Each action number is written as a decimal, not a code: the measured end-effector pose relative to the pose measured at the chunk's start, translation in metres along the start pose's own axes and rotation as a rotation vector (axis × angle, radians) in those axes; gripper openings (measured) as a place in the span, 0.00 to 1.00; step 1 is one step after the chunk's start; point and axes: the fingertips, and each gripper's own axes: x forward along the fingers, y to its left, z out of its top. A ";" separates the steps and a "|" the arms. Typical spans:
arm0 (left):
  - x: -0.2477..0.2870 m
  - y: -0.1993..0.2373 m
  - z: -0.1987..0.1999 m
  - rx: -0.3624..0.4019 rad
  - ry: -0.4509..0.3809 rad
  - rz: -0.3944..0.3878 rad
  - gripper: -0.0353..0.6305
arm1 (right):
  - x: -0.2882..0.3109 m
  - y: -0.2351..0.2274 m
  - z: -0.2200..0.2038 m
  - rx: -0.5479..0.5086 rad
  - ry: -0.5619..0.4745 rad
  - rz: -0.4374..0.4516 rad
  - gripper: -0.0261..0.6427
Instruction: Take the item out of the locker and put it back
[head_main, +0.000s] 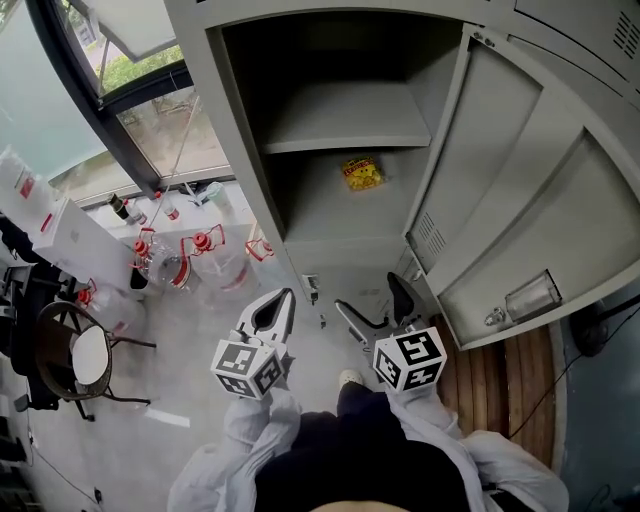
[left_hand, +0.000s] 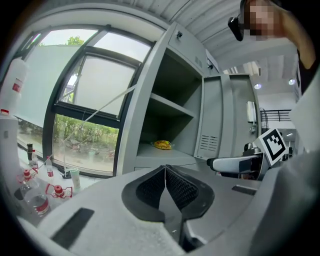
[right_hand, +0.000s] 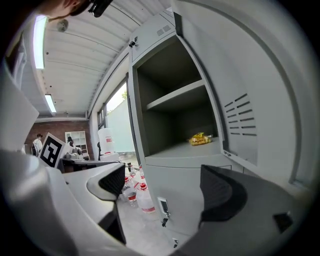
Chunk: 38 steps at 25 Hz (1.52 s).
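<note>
Window-side open locker (head_main: 330, 212): yellow snack packet (head_main: 362, 173) flat inside, long axis crosswise. Left gripper (head_main: 284, 296) pinched empty, right gripper (head_main: 368, 296) agape, both aimed at locker.

My head camera looks steeply down on the open grey metal locker (head_main: 320, 212), with the left gripper (head_main: 283, 298) and the right gripper (head_main: 368, 295) just in front of it. Each gripper camera sits low and near, looking up along its jaws into the locker. All three views share the small yellow packet (head_main: 362, 173) on the lower shelf.
</note>
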 end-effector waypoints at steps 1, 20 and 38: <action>0.004 0.003 0.004 0.006 -0.005 0.003 0.07 | 0.004 -0.003 0.004 -0.002 -0.004 0.002 0.74; 0.023 0.039 0.042 0.038 -0.086 0.062 0.07 | 0.075 -0.033 0.093 -0.097 -0.118 -0.080 0.74; 0.013 0.040 0.039 0.031 -0.077 0.073 0.07 | 0.171 -0.071 0.121 -0.184 0.006 -0.175 0.74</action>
